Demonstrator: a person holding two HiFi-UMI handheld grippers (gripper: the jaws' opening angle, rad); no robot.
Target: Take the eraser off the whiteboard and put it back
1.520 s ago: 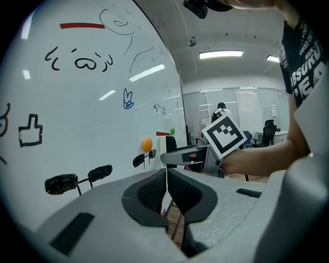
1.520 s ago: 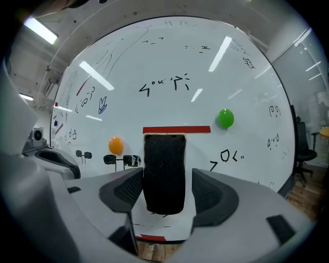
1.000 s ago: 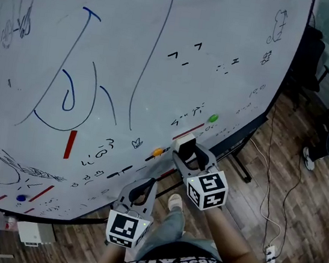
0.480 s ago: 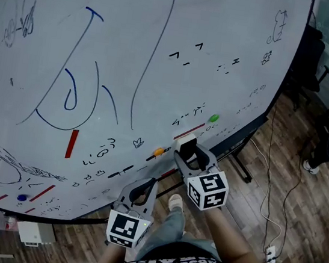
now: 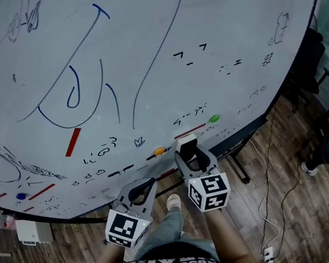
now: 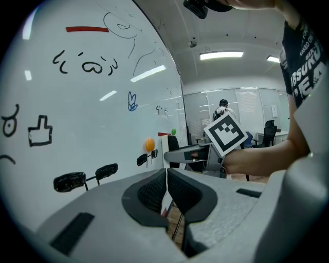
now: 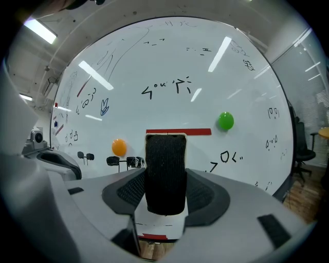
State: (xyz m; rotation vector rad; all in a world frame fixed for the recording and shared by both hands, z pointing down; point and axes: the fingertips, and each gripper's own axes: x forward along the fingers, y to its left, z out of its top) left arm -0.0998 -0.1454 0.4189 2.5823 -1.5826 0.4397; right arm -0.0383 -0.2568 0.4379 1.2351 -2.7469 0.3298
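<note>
The right gripper [image 5: 188, 154] had just been closing its jaws, wide apart, pads touching both sides of the eraser [image 7: 165, 174]. The eraser sat against the whiteboard [image 5: 131, 62] right under a red strip [image 7: 178, 132], between an orange magnet [image 7: 119, 147] and a green magnet [image 7: 225, 121]. The left gripper [image 5: 143, 187] hung lower, jaws pinched together on nothing.

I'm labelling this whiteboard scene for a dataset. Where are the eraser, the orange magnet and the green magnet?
eraser [image 7: 165, 174]: right gripper view, middle of its black face.
orange magnet [image 7: 119, 147]: right gripper view, centre of the round disc.
green magnet [image 7: 225, 121]: right gripper view, centre of the round disc.
</note>
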